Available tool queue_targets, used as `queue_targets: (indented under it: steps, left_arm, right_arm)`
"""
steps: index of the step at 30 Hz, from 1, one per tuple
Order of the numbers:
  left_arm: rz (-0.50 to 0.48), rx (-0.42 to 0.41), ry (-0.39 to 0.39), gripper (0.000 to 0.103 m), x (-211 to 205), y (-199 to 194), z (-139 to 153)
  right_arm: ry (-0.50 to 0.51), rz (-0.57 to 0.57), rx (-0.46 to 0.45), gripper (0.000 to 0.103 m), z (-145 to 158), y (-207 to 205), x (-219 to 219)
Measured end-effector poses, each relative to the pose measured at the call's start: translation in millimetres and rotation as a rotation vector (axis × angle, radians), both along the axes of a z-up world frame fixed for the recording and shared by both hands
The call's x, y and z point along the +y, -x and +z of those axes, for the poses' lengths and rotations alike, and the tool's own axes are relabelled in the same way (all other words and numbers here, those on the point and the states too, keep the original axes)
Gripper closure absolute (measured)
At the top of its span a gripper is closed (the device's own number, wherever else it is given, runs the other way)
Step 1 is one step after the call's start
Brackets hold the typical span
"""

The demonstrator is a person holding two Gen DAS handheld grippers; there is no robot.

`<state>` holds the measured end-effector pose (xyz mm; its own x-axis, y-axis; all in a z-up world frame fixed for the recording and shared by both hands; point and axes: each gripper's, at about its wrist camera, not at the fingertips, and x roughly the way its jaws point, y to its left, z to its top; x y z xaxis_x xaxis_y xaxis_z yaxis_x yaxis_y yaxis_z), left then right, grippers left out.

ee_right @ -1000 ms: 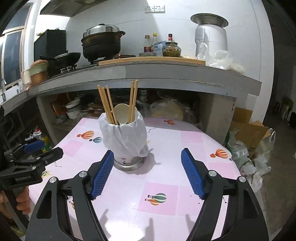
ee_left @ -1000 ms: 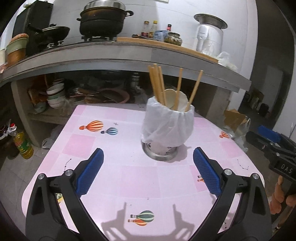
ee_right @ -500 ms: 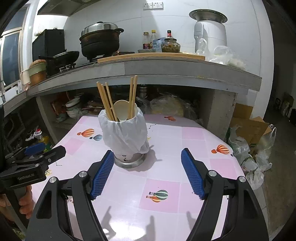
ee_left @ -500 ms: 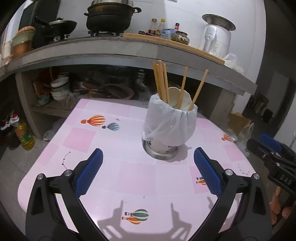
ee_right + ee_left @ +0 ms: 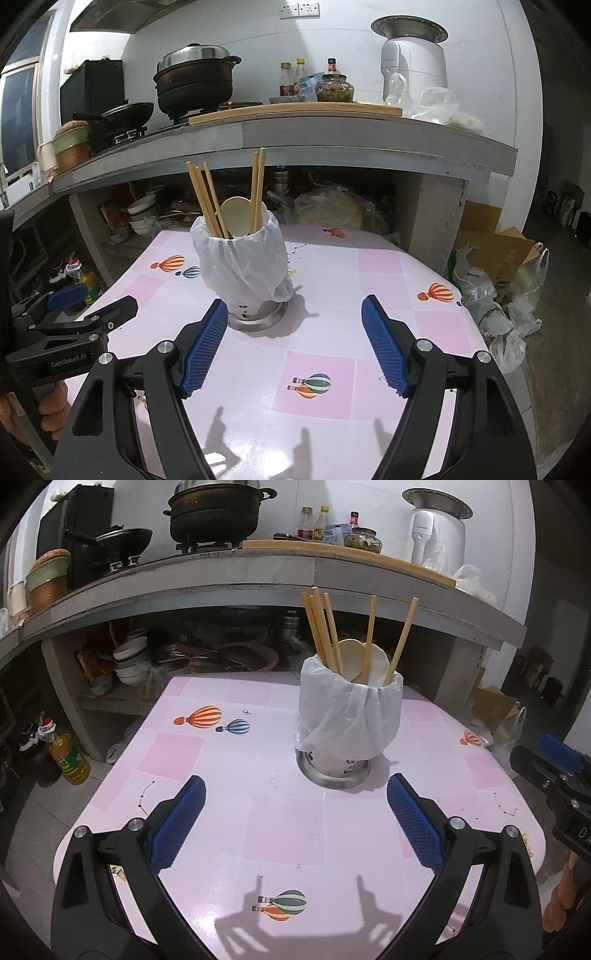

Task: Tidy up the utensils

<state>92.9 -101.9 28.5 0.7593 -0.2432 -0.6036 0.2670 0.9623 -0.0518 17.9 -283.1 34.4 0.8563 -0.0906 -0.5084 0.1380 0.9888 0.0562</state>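
A metal utensil holder (image 5: 334, 768) wrapped in a white plastic bag (image 5: 351, 716) stands on the pink table (image 5: 258, 812). It holds several wooden chopsticks (image 5: 321, 627) and a cream spoon (image 5: 351, 657). My left gripper (image 5: 295, 790) is open and empty, above the table in front of the holder. My right gripper (image 5: 293, 308) is open and empty, just right of the holder (image 5: 255, 314), its left finger close to the base. The chopsticks (image 5: 207, 199) and spoon (image 5: 240, 218) also show in the right wrist view.
A concrete counter (image 5: 258, 583) behind the table carries a black pot (image 5: 214, 513), a wok, bottles and a white appliance (image 5: 436, 528). Bowls (image 5: 129, 661) sit on the shelf below. An oil bottle (image 5: 68, 757) stands on the floor left; boxes and bags (image 5: 498, 258) lie right.
Both grippers have risen and drawn back a little, staying open. The holder and its utensils have not moved.
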Motion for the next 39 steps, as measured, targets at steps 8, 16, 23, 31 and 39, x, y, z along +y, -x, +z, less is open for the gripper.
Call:
queue_targets:
  steps: [8, 16, 23, 31, 39]
  left_arm:
    - [-0.027, -0.036, -0.045, 0.008, -11, 7, 2]
    - [-0.032, -0.044, -0.022, 0.008, -12, 9, 4]
    - [-0.025, -0.030, -0.018, 0.008, -13, 6, 3]
    - [-0.014, -0.023, -0.013, 0.008, -11, 5, 3]
    - [0.002, -0.018, -0.002, 0.008, -8, 3, 4]
  right_arm:
    - [-0.004, -0.002, -0.001, 0.030, 0, 1, -2]
    - [-0.006, -0.002, 0.004, 0.030, -1, 1, 0]
    - [-0.008, 0.000, 0.008, 0.030, -1, 0, 1]
    - [-0.013, 0.000, 0.013, 0.030, -4, -1, 1]
    - [-0.012, -0.004, 0.012, 0.030, -5, -1, 1]
